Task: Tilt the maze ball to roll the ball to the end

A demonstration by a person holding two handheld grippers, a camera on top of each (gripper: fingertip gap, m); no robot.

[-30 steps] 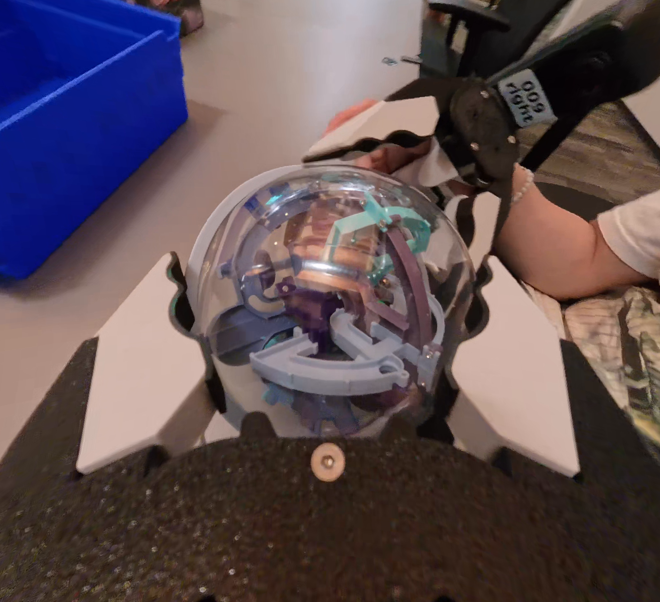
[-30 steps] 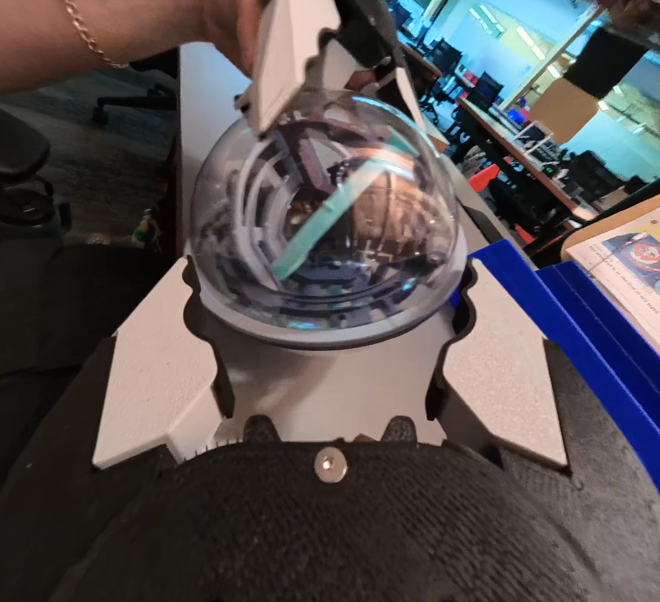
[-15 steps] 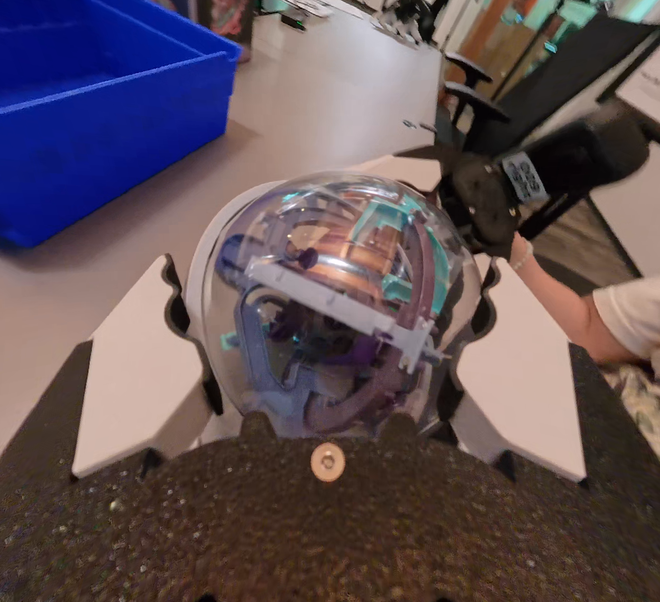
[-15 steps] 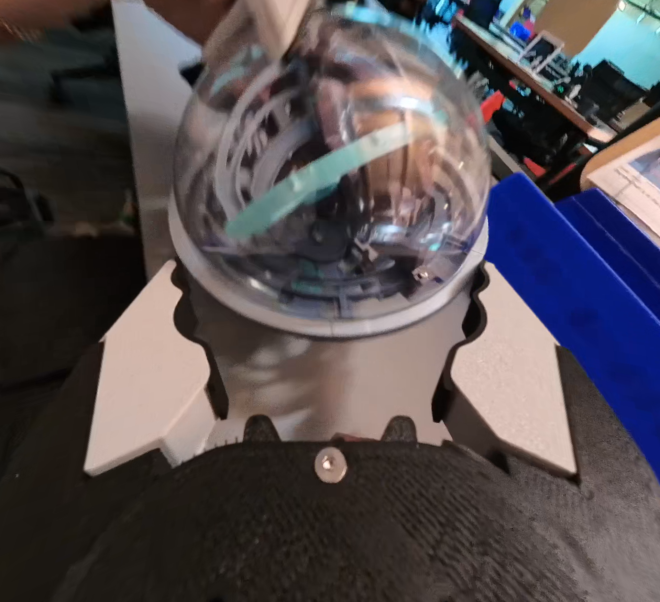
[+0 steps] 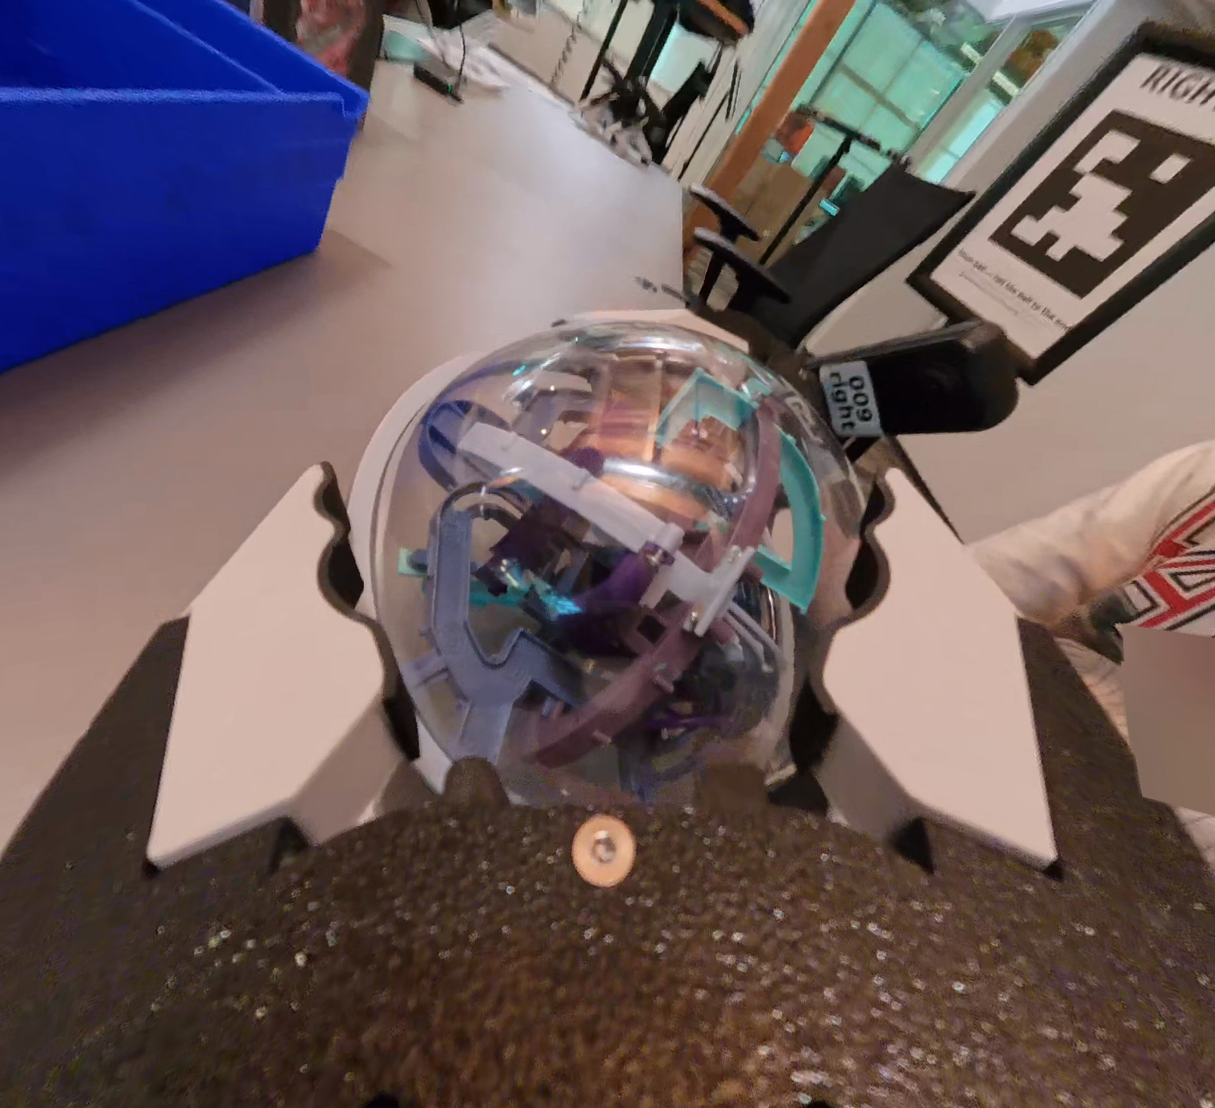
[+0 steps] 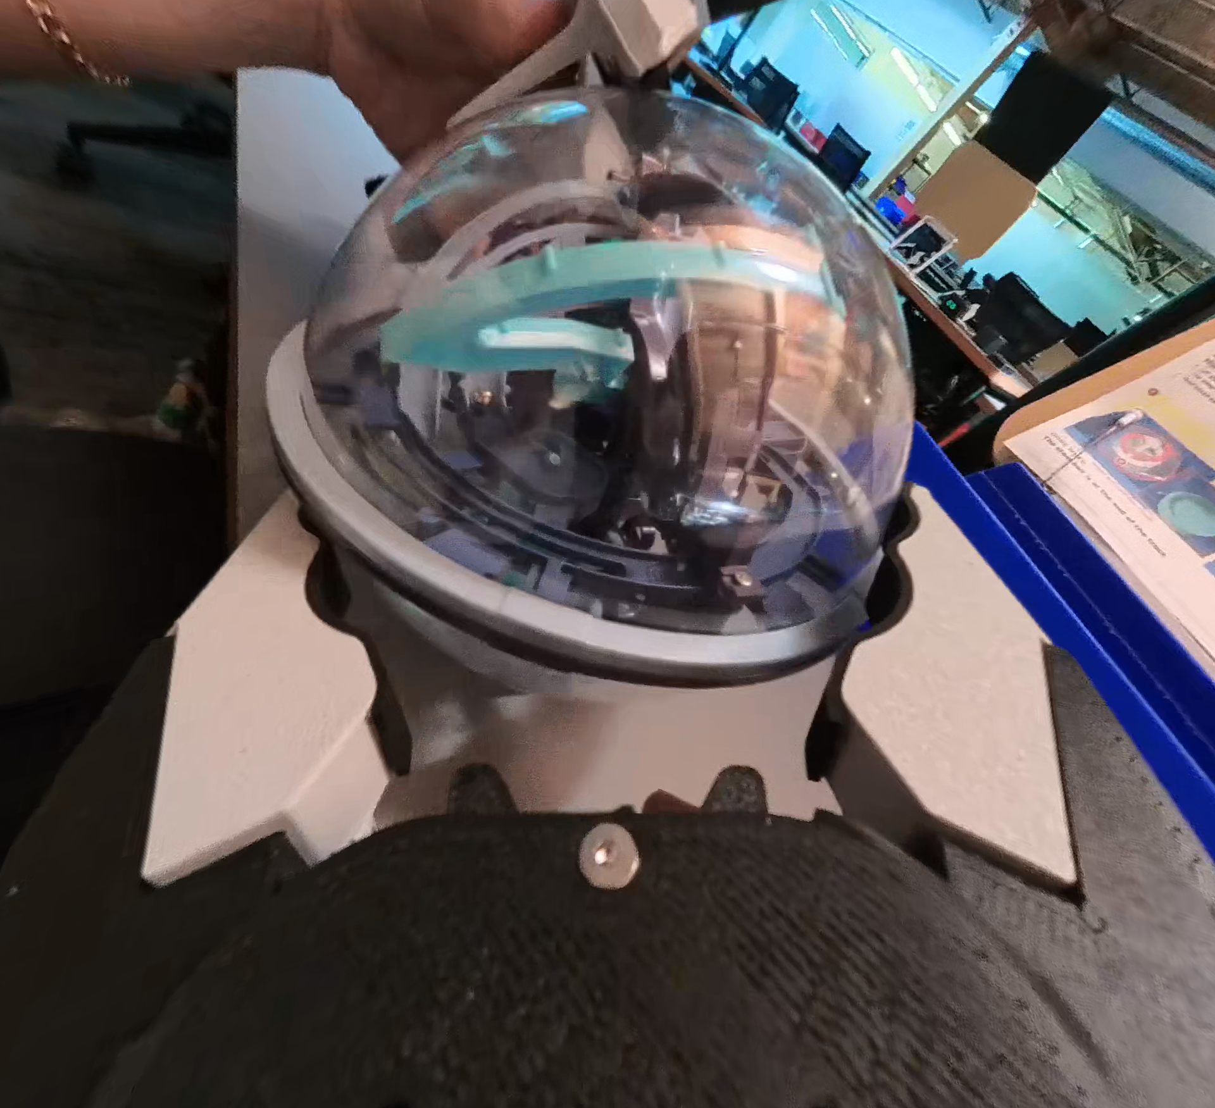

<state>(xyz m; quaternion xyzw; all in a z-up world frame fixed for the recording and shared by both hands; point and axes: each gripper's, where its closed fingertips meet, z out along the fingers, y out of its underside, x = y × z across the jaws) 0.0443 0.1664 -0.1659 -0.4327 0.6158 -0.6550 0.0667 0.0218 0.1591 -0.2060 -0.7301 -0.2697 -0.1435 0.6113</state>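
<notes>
- The maze ball (image 5: 595, 557), a clear sphere with a pale grey band around its middle and coloured tracks inside, is held up above the grey worktop (image 5: 460, 235) between the two tools, which grip it from opposite sides.
- The left tool (image 5: 601, 537) is spread wide around the ball, and the wavy dark inner edges of its white fingers (image 5: 263, 649) press against the ball on both sides.
- The right tool (image 6: 608, 577) is likewise spread wide around the ball (image 6: 611, 353); its white fingers (image 6: 250, 682) hug the grey band and the lower half of the ball.
- In the right wrist view the band sits tilted, lower toward the right, with a teal track curving across the upper part of the dome.
- Inside, the left wrist view shows white, teal, purple and blue-grey track pieces; the small ball itself cannot be made out.
- A hand (image 6: 394, 11) with a gold chain bracelet on the wrist holds the left tool at the far top of the ball in the right wrist view.
- A blue bin (image 5: 131, 169) stands on the worktop, left of the ball in the left wrist view.
</notes>
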